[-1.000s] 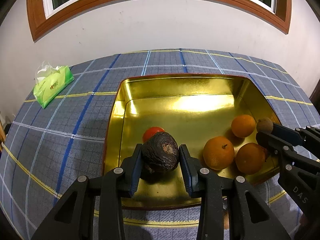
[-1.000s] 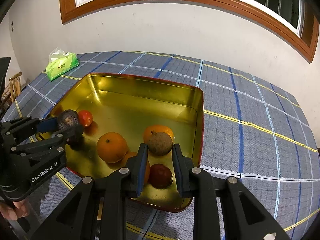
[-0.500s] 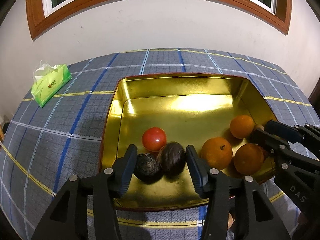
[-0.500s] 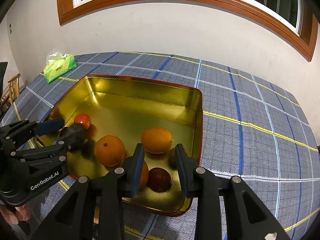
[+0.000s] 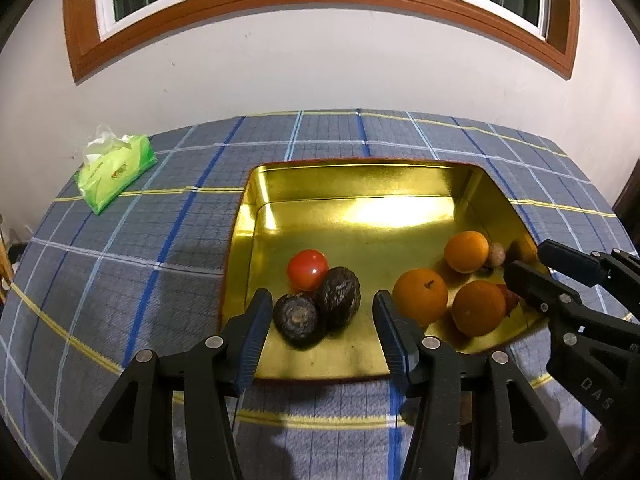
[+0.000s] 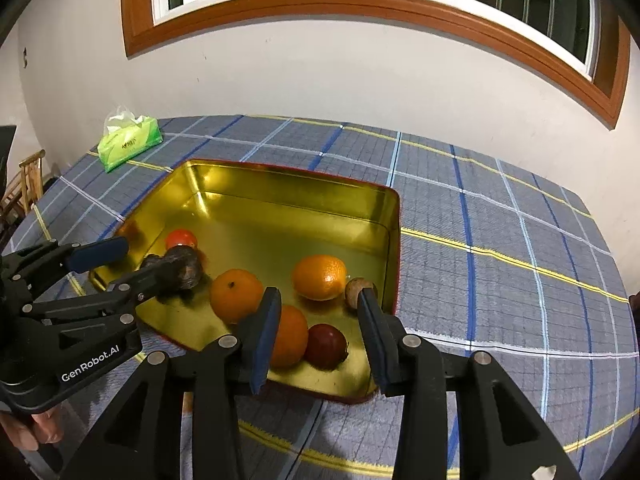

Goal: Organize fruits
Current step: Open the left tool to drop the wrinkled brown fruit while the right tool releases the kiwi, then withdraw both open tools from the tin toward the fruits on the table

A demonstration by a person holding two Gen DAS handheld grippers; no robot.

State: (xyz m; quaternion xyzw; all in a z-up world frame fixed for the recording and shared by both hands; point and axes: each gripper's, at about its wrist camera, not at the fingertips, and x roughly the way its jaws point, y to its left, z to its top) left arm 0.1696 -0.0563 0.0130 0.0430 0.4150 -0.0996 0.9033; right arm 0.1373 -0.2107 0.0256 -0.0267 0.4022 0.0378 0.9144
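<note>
Gold-lined and red-rimmed, the square metal tin (image 5: 360, 200) sits near the middle of the tabletop (image 5: 140, 240) on its blue plaid cloth, a green tissue pack (image 5: 114, 176) by the far left edge. A second ago each tool gripped a fruit; both fruits now lie in the tin. The left tool (image 5: 320, 320) stands partly open, jaws parted clear of the two dark wrinkled fruits (image 5: 338, 296) lying between them, touching each other at the tin's near left side, with a small red tomato (image 5: 307, 269) just behind. The right tool (image 6: 316, 320) is opening, and its jaws press on nothing. The small brown round fruit (image 6: 356, 290) it carried rests by the tin's right wall, beside its right finger. Three oranges (image 6: 319, 277) and a dark red fruit (image 6: 326, 344) are grouped at the tin's near right side. I judge both drops finished: dark fruits on one side, oranges on the other. Both tools look free to withdraw; whether more fruit waits outside the tin cannot be seen.
</note>
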